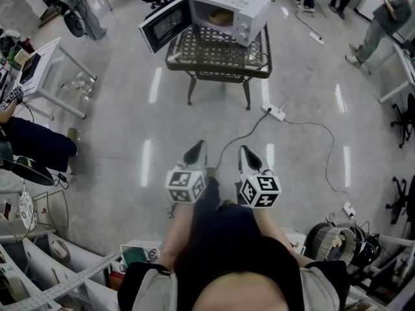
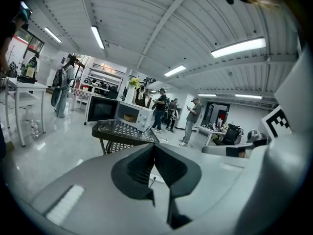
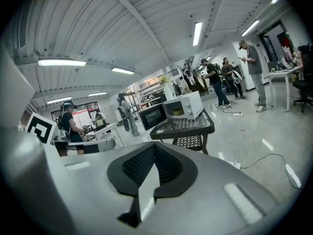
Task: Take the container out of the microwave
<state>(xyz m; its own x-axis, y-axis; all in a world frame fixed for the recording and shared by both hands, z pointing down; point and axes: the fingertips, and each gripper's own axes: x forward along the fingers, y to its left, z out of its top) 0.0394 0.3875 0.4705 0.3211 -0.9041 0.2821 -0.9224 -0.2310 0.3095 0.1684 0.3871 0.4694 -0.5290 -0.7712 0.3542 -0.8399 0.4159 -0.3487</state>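
Facing the open microwave point(image 1: 243, 8) from well apart, left gripper point(image 1: 196, 153) and right gripper point(image 1: 248, 155) are holding fingers together, empty: likely the approach step. Next calls for opening them for the probable container point(image 1: 220, 17) inside.

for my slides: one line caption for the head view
Left gripper and right gripper, both shut, face an open microwave holding a container on a table.

Left gripper point(image 2: 154, 148) jaws closed together, empty; well ahead, white microwave point(image 2: 138, 116), door open, on dark mesh table point(image 2: 122, 130), container point(image 2: 129, 118) inside.
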